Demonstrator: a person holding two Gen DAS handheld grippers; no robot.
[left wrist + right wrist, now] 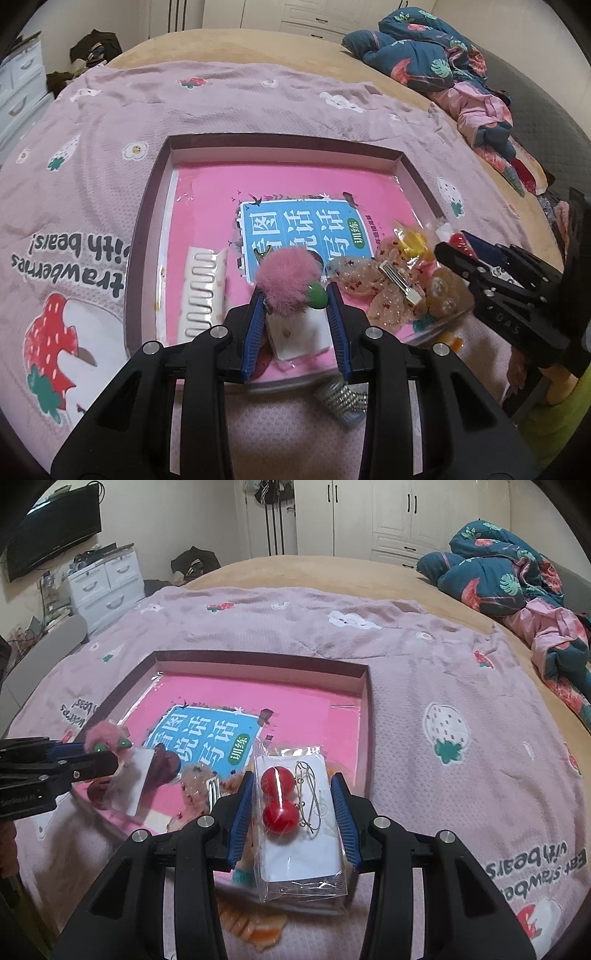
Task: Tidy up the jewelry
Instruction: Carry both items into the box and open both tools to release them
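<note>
Holding a clear packet with a pink pom-pom hair clip [286, 282] on a white card in my left gripper [295, 295]; blue pads closed narrow on the card's two edges, green bead at the pom-pom's 4 o'clock. Right gripper [291, 805] is clamped on a second clear packet, the red ball earrings [279, 797] on a white card, two red balls stacked, wire hooks at their 3 o'clock. Pads press both long sides of that packet.

Both packets hang over the near edge of the shallow box tray [162, 158]. Tray floor is covered by a pink book [295, 184] with a blue title panel. In the left wrist view: white comb clip [201, 291] lies in the tray at 9 o'clock of my left gripper, glittery translucent bow clip [373, 284] with a metal bar at 3 o'clock, yellow wrapped piece [413, 240] just beyond it at 2 o'clock. Silver beaded band [345, 400] sits outside the tray at 5 o'clock, on the blanket.

Tray rests on a mauve strawberry-print blanket [461, 686] spread over a tan bed. Crumpled teal floral quilt [498, 568] at 1 o'clock, far side. White drawer unit [107, 583] at 10 o'clock, wardrobe doors [388, 513] at 12.
</note>
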